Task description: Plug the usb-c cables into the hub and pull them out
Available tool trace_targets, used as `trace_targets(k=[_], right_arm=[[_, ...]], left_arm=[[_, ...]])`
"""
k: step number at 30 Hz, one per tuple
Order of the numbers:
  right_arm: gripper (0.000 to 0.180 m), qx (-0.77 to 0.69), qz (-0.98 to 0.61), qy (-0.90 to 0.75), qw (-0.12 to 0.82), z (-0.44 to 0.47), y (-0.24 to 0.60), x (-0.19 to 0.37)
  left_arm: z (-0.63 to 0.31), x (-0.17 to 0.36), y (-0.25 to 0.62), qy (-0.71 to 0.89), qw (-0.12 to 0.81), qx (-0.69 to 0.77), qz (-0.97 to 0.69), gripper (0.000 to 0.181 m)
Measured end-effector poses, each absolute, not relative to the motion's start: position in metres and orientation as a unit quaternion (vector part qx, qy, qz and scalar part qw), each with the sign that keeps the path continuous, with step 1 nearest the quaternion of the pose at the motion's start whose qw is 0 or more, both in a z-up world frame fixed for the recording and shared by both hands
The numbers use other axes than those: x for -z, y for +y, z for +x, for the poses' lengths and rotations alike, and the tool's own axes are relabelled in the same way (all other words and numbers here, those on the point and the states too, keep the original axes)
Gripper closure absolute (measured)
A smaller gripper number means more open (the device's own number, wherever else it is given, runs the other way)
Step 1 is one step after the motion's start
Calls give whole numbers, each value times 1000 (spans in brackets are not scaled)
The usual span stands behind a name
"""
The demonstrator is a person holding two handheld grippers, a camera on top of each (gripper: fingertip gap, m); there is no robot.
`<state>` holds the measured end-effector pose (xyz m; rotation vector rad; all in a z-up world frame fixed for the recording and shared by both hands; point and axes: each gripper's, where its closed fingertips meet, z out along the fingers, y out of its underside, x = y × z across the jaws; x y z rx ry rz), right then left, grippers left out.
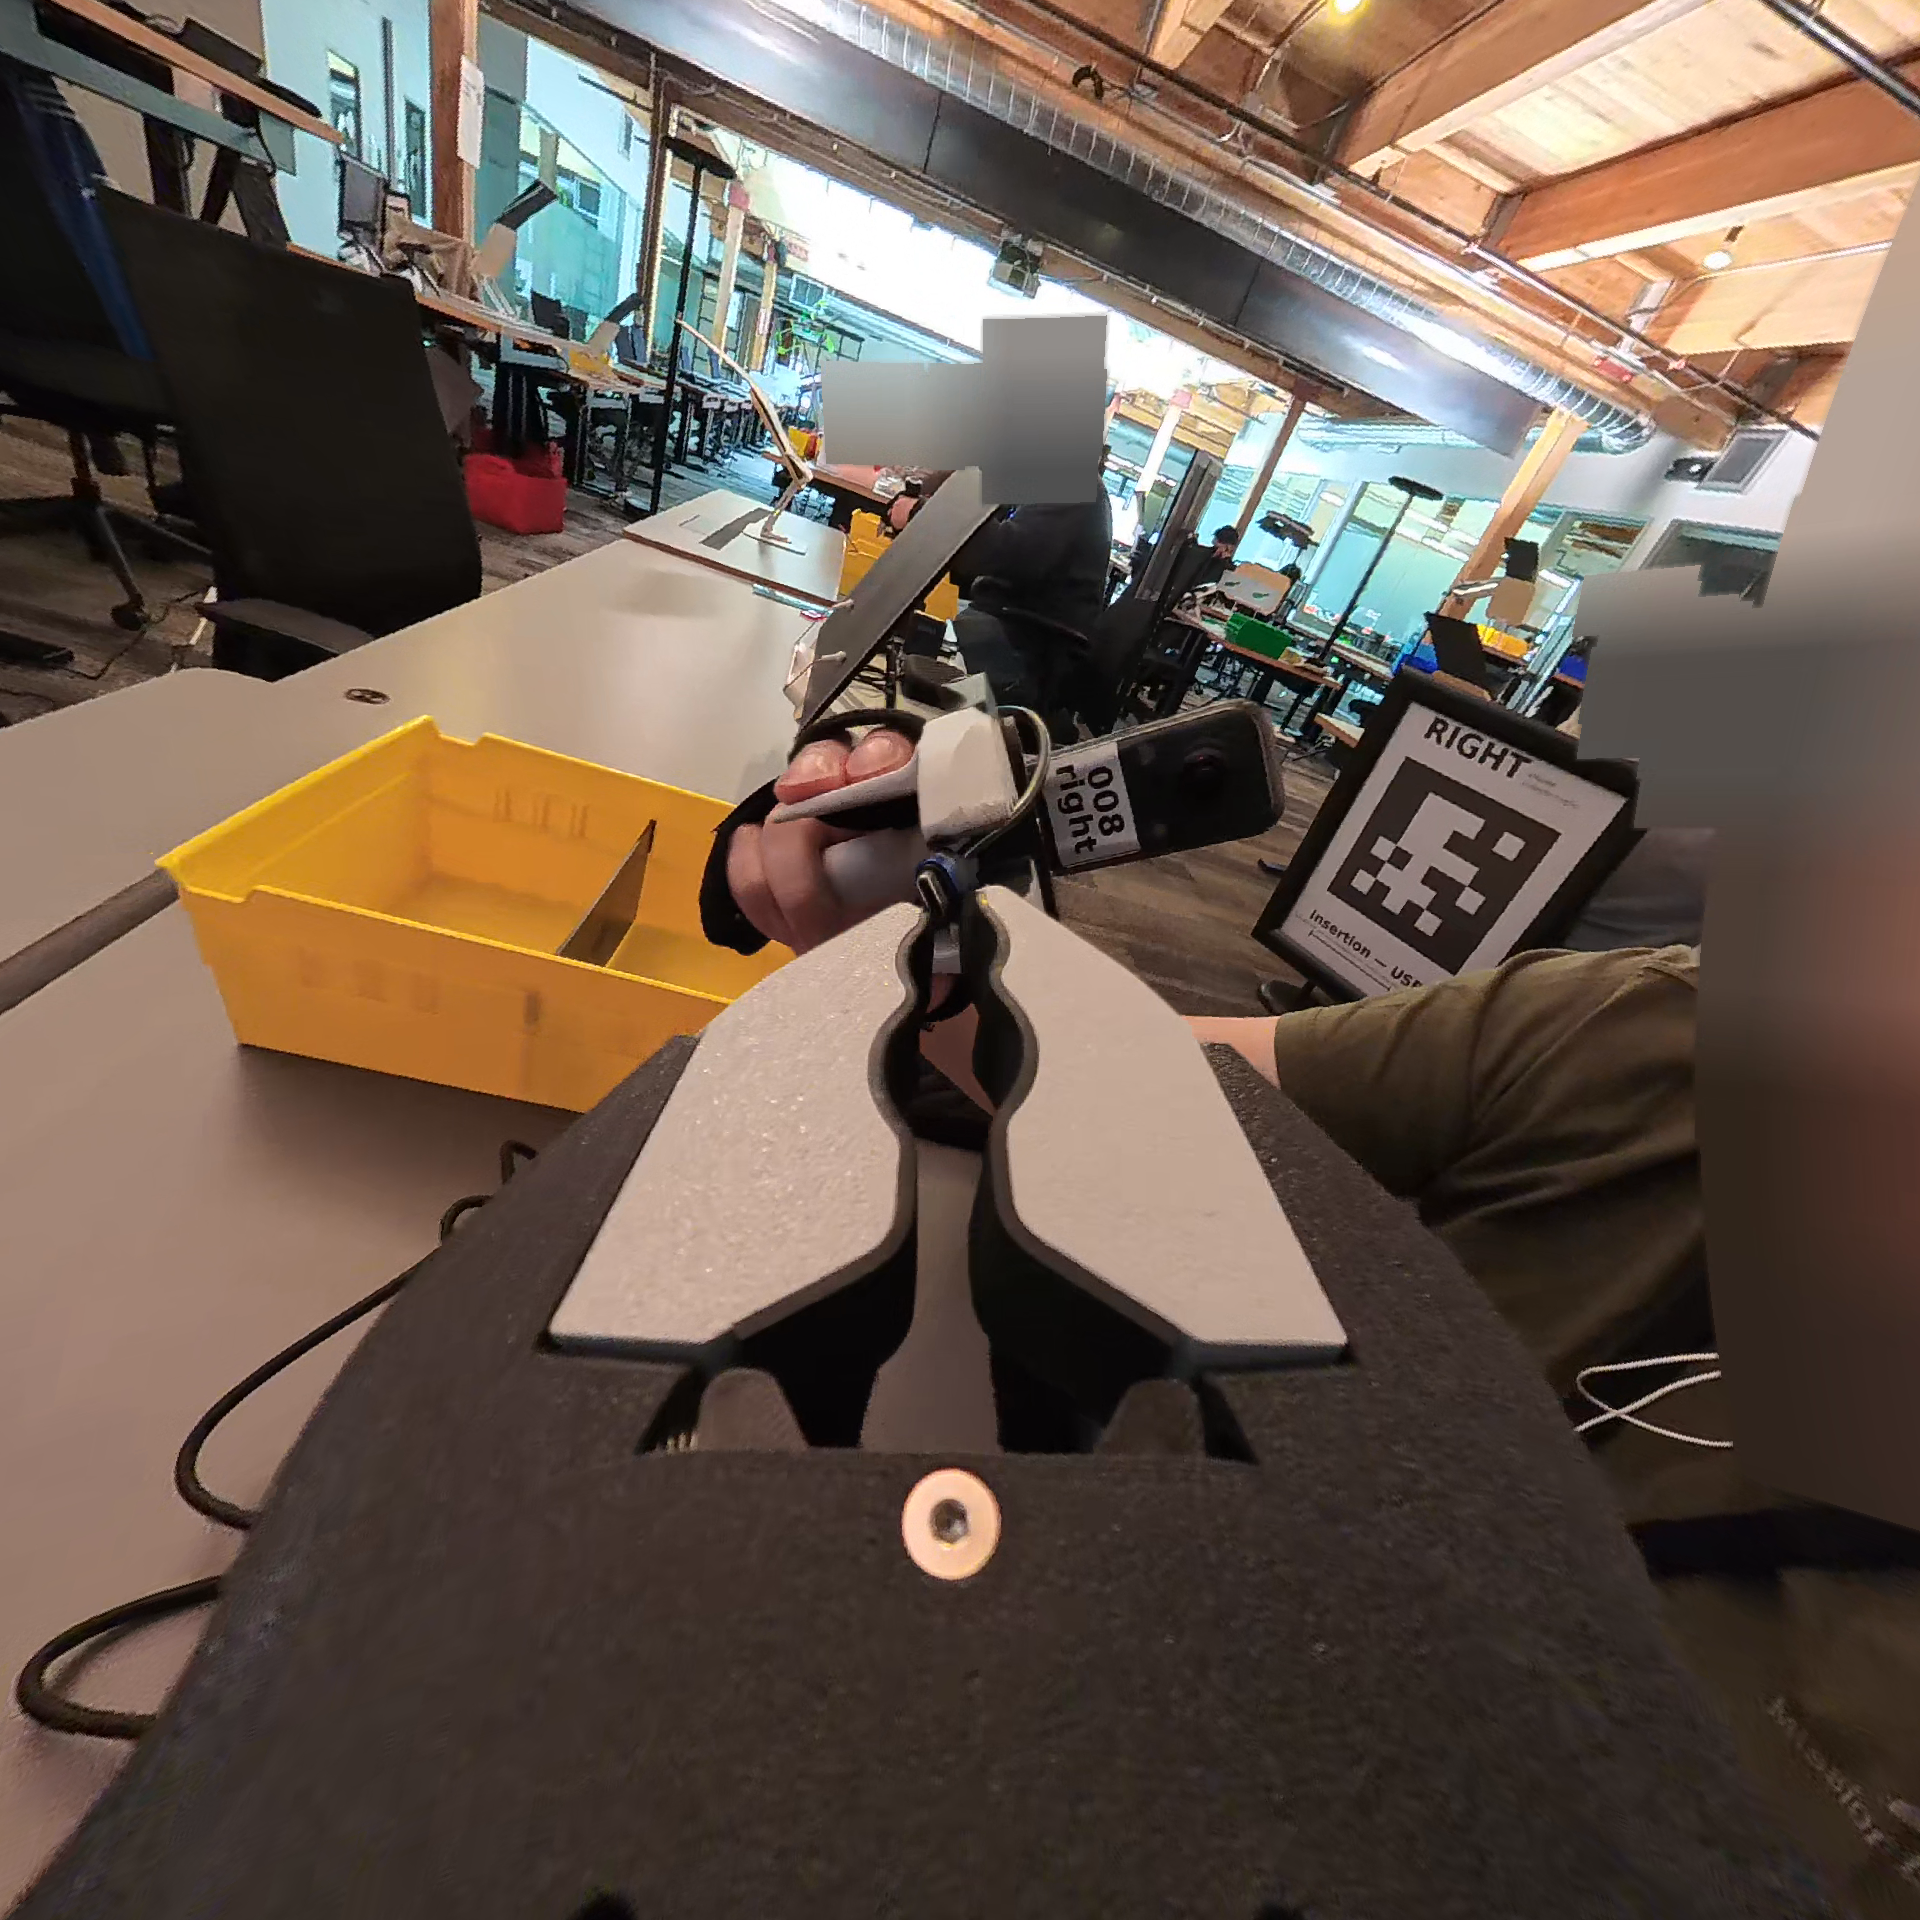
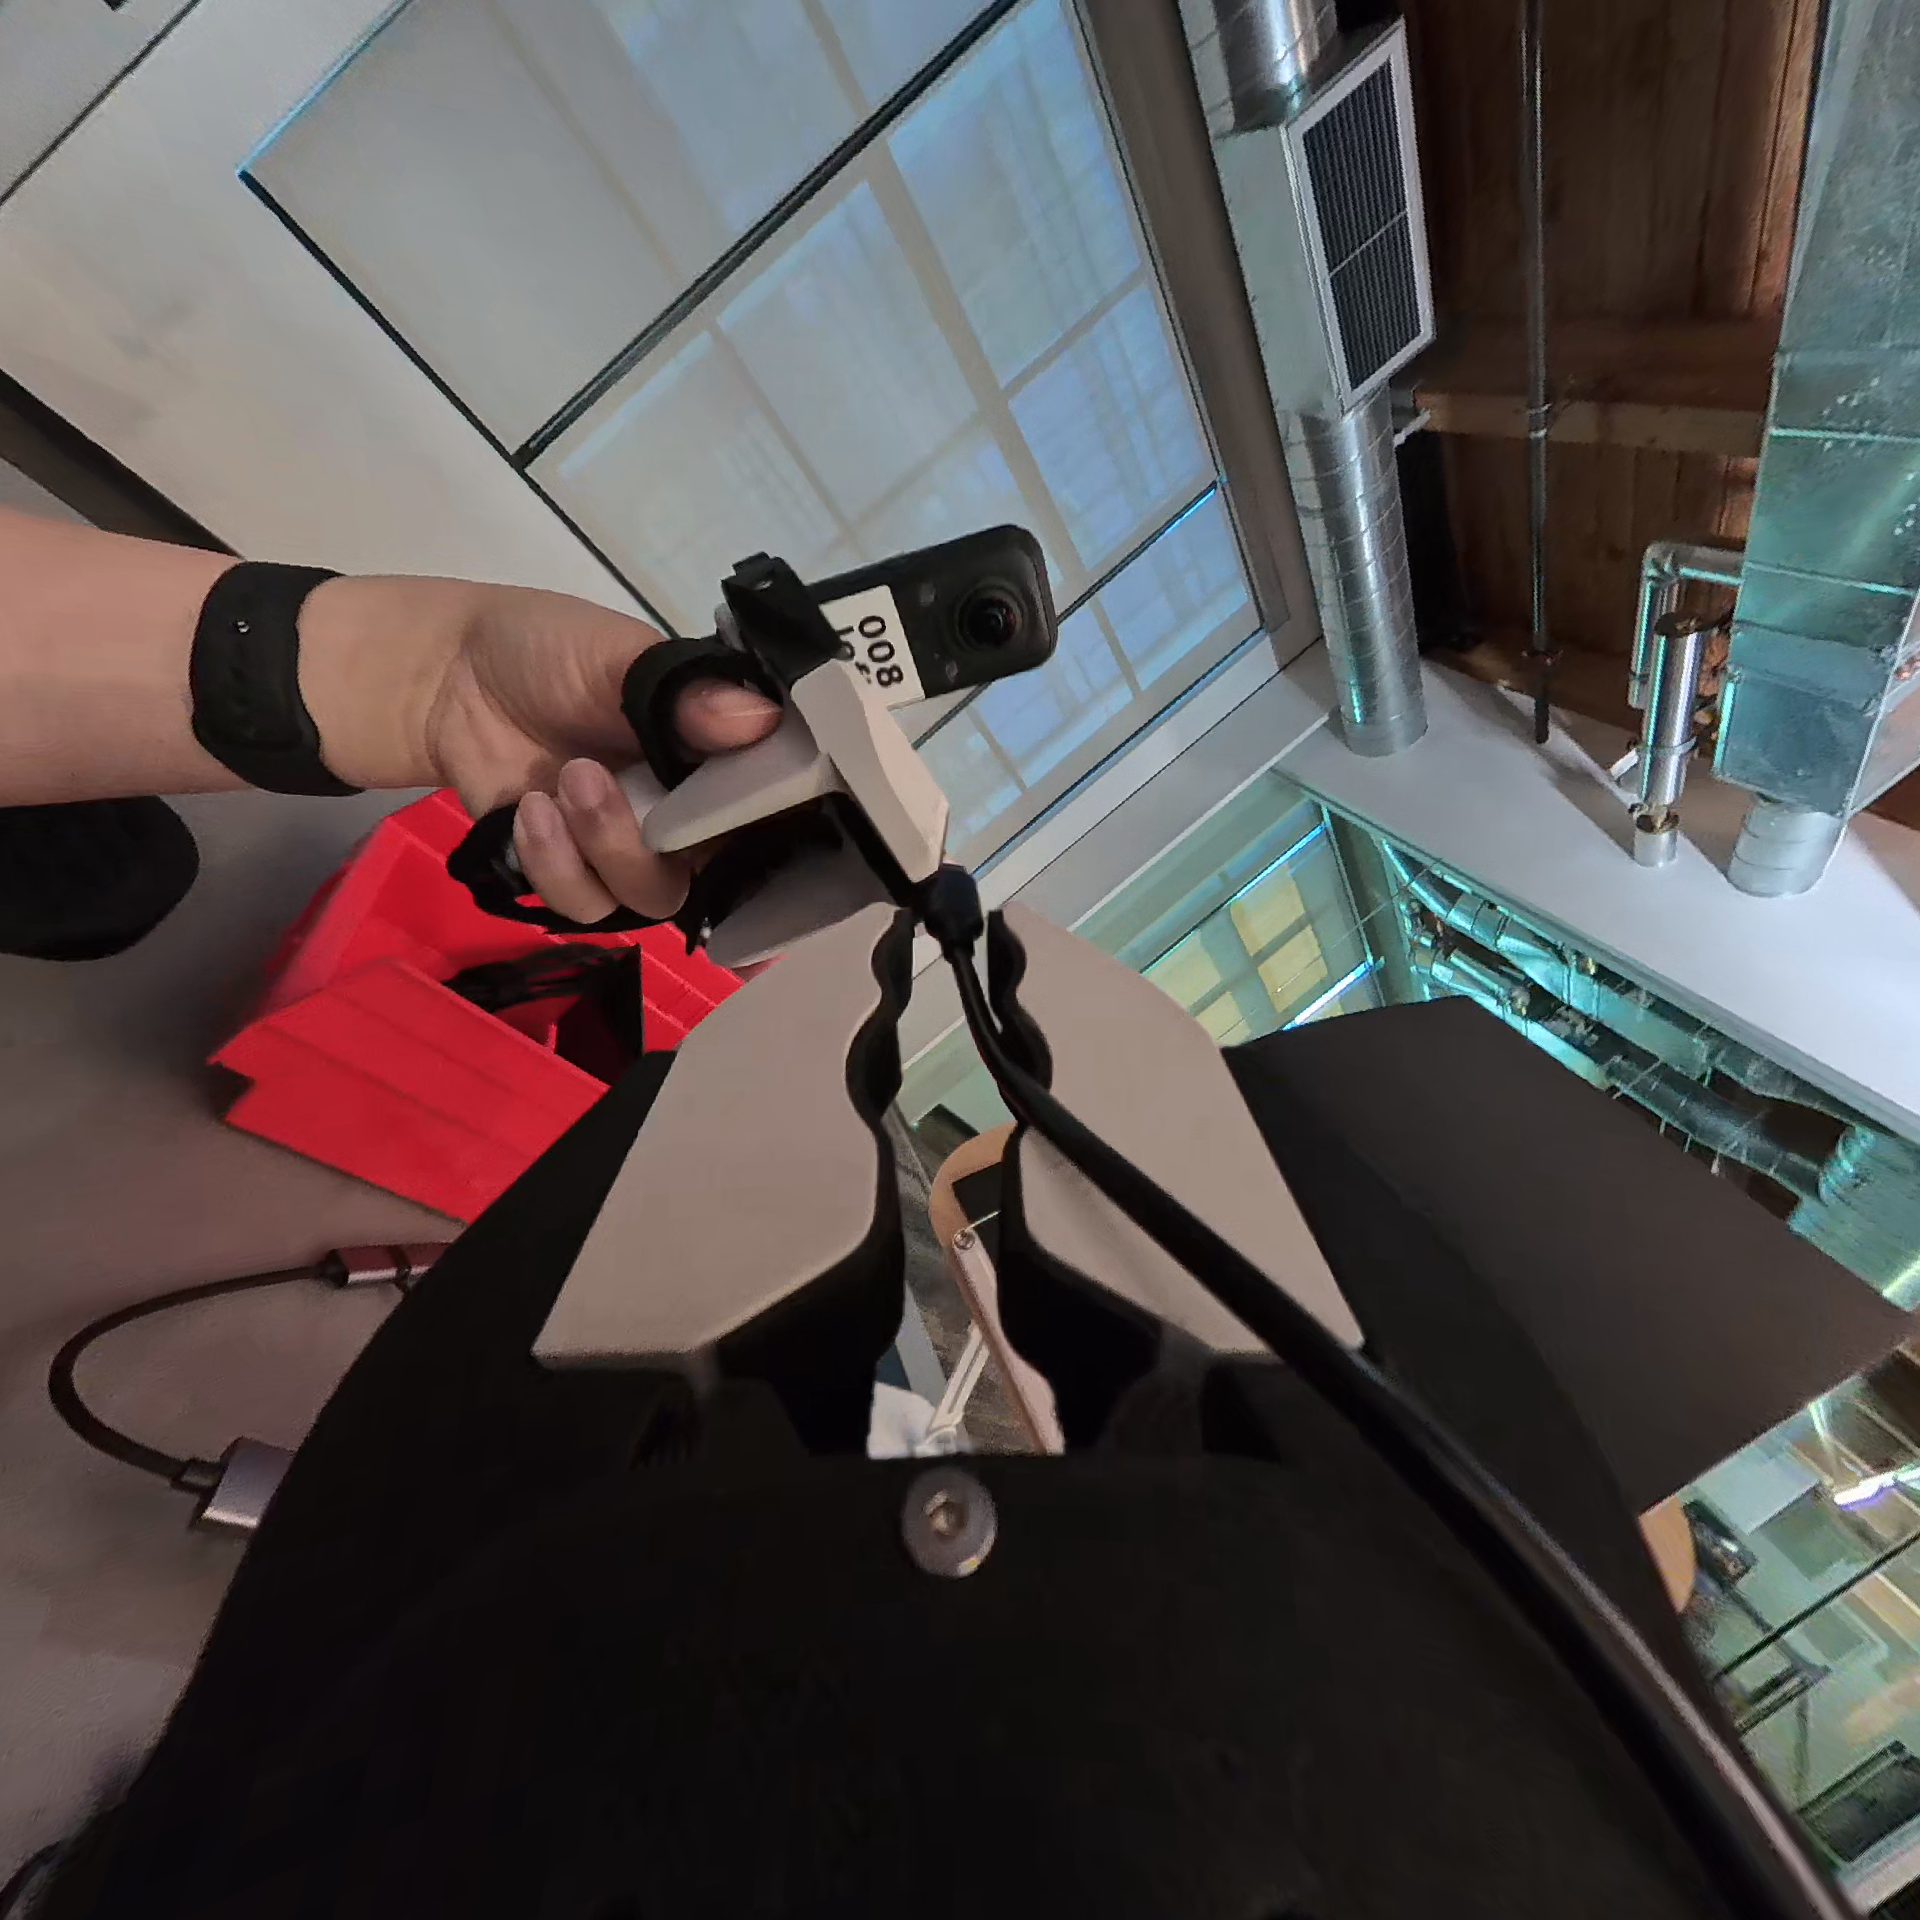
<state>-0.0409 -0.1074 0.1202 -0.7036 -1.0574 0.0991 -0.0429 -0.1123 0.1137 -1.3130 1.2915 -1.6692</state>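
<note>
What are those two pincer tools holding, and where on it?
Both pinch one black USB-C cable near its end. The right gripper grips the black connector housing; the left gripper grips at the metal plug tip.

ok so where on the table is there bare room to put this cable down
Bare tabletop lies beyond the yellow bin, and a strip runs in front of it, bordered by the black cable. In the right wrist view, it is crowded around the red bin and the hub with its short lead.

A divided bin (image 1: pixel 416 914) sits on the table (image 1: pixel 208 1195) (left of the cable (image 1: pixel 312 1351)).
</note>
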Motion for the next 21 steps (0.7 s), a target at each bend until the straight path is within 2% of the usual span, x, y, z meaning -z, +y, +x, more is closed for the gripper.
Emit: trace_targets(k=[1, 21], right_arm=[[165, -50, -333, -492, 803, -41, -107, -120], [167, -89, -361, -474, 798, -42, -102, -119]], left_arm=[[-43, -113, -112, 494, 324, 633, -501, 177], [-42, -110, -110, 501, 336, 612, -511, 177]])
